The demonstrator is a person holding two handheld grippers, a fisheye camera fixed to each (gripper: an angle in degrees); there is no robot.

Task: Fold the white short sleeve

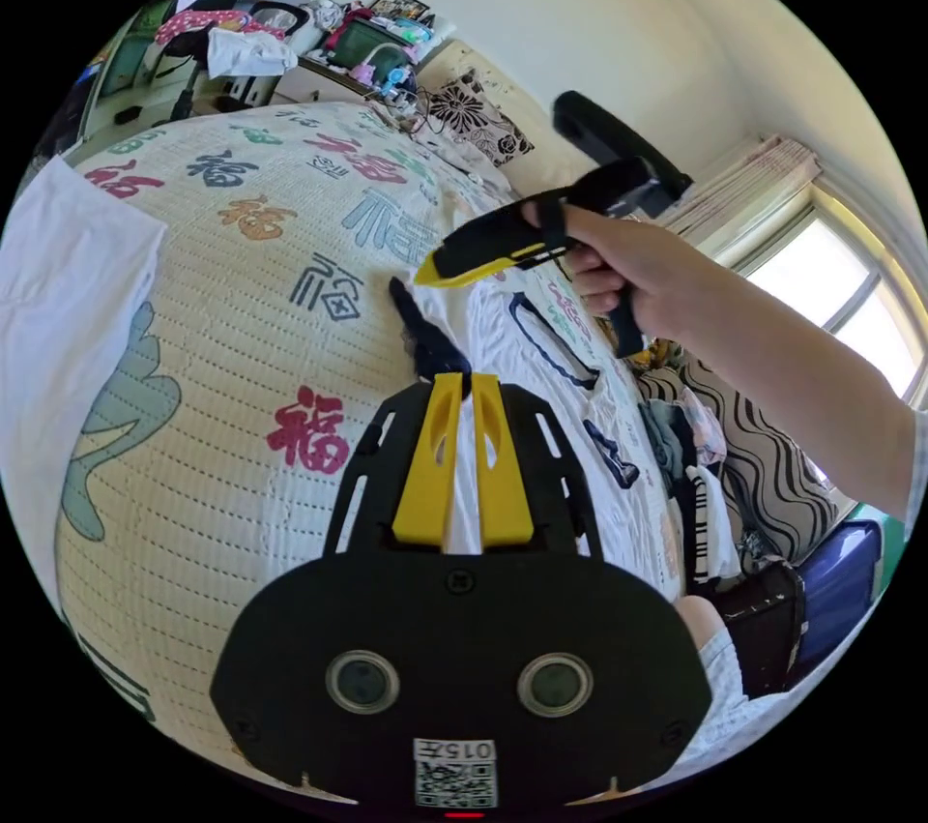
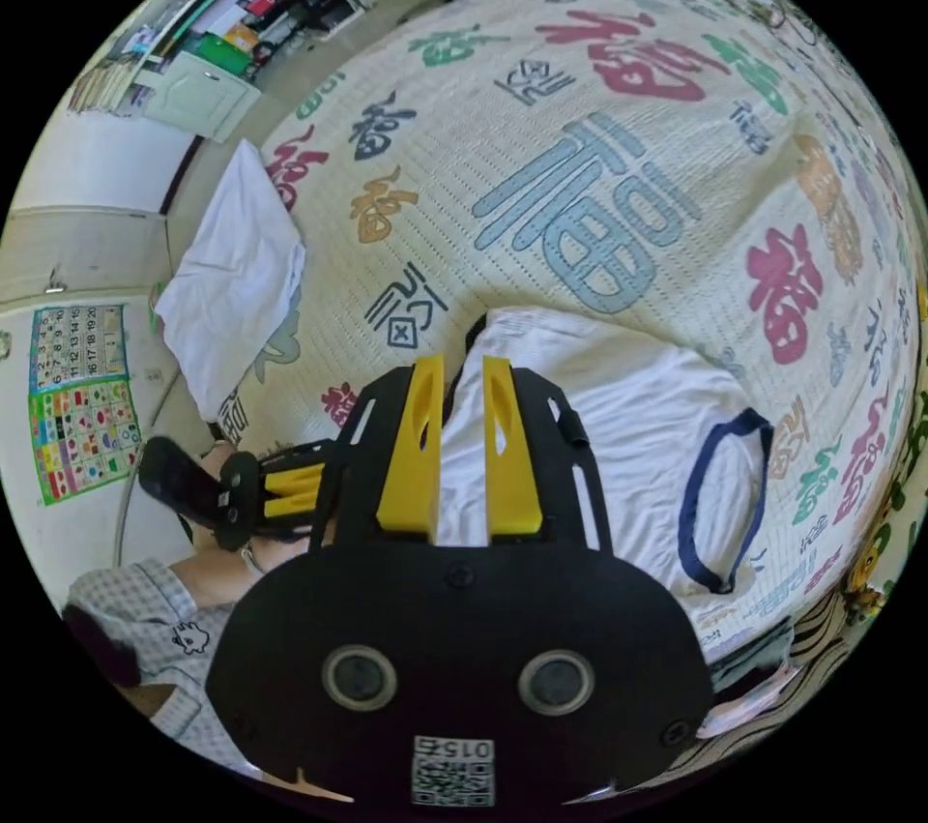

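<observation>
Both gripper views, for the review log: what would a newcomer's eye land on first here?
The bedspread, covered in big colourful printed characters, dominates both views. On it lies the white short sleeve shirt with a dark blue collar, spread just beyond the right gripper. In the left gripper view, a hand holds that right gripper above the shirt, past the left gripper; a second white garment lies at the bed's edge.

A cream bedspread printed with large coloured characters covers the bed. A folded white cloth lies near its edge. A patterned pillow leans by the wall, a bright window beside striped bedding. A colourful chart hangs on the wall.
</observation>
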